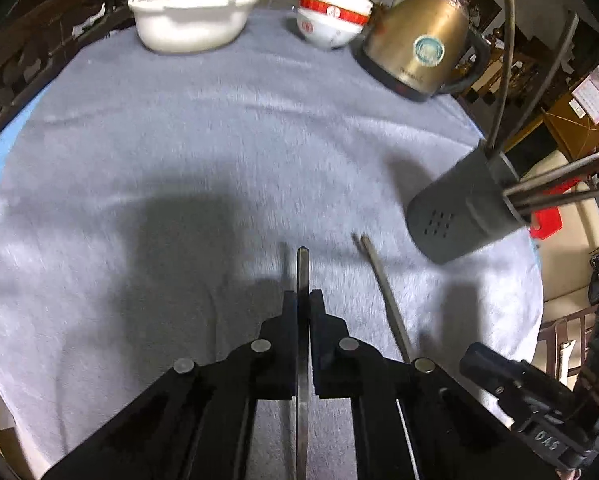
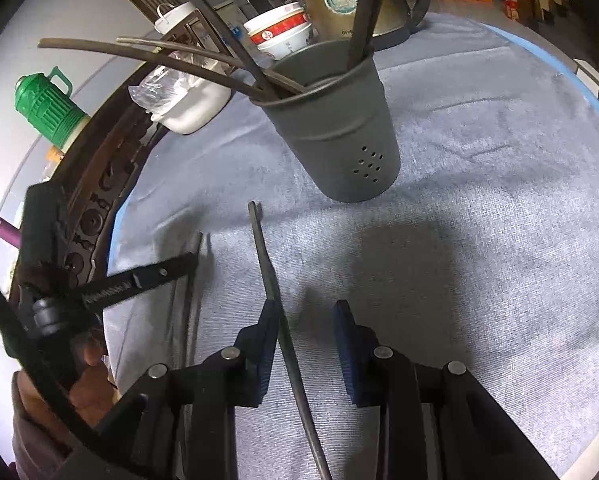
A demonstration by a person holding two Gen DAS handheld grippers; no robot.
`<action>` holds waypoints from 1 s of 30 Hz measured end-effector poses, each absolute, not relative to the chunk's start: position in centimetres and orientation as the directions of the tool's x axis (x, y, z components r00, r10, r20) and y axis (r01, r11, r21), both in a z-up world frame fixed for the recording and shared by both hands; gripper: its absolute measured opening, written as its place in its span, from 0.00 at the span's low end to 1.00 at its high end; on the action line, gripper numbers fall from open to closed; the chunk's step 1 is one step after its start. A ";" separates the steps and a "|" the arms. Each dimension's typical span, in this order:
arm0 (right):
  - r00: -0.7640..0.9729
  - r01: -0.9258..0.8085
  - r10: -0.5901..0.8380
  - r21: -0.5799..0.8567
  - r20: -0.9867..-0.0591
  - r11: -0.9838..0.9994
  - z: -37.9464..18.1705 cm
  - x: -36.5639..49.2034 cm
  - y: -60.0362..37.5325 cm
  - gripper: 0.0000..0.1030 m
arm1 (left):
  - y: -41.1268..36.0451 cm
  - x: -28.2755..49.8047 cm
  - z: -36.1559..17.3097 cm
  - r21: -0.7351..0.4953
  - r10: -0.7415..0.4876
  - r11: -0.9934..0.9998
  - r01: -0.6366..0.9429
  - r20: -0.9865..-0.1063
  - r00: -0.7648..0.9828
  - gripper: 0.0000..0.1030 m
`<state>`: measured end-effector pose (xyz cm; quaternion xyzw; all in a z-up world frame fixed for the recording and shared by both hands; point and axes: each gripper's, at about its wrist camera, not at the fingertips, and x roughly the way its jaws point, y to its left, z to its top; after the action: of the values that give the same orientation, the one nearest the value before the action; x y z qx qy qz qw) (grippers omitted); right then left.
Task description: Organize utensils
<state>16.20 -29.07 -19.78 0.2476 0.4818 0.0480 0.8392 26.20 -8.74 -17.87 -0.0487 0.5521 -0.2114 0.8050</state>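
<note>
My left gripper (image 1: pixel 303 300) is shut on a dark chopstick (image 1: pixel 302 276) that sticks out past its tips, just above the grey cloth. A second chopstick (image 1: pixel 383 296) lies on the cloth to its right. The grey utensil holder (image 1: pixel 463 208) with several chopsticks in it stands at the right. In the right wrist view my right gripper (image 2: pixel 307 312) is open, its fingers on either side of the lying chopstick (image 2: pixel 267 264), which touches the left finger. The holder (image 2: pixel 339 128) stands just beyond it. The left gripper (image 2: pixel 179 264) shows at the left.
A gold kettle (image 1: pixel 419 40), stacked red-and-white bowls (image 1: pixel 331 16) and a white tub with a plastic bag (image 1: pixel 191 12) stand at the table's far side. A green flask (image 2: pixel 51 104) stands off the table. The grey cloth (image 1: pixel 179 140) covers the round table.
</note>
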 end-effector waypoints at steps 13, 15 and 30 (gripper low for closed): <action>0.539 0.112 0.340 0.466 -0.770 0.878 -19.3 19.7 -26.3 0.71 | -7.4 27.7 -17.8 -0.281 -0.381 0.900 0.333 -0.879 0.288 0.11; 0.561 0.099 0.311 0.435 -0.768 0.895 -19.2 20.4 -25.6 0.71 | -6.8 27.0 -17.6 -0.269 -0.373 0.902 0.338 -0.880 0.294 0.11; 0.445 0.229 0.262 0.392 -0.856 0.891 -22.3 22.2 -26.0 0.10 | -7.5 25.7 -19.4 -0.318 -0.404 0.881 0.351 -0.890 0.209 0.11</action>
<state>22.16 -26.00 -22.32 0.2330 0.5265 0.0102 0.8175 25.70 -7.48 -19.39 -0.0232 0.5800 -0.2429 0.7772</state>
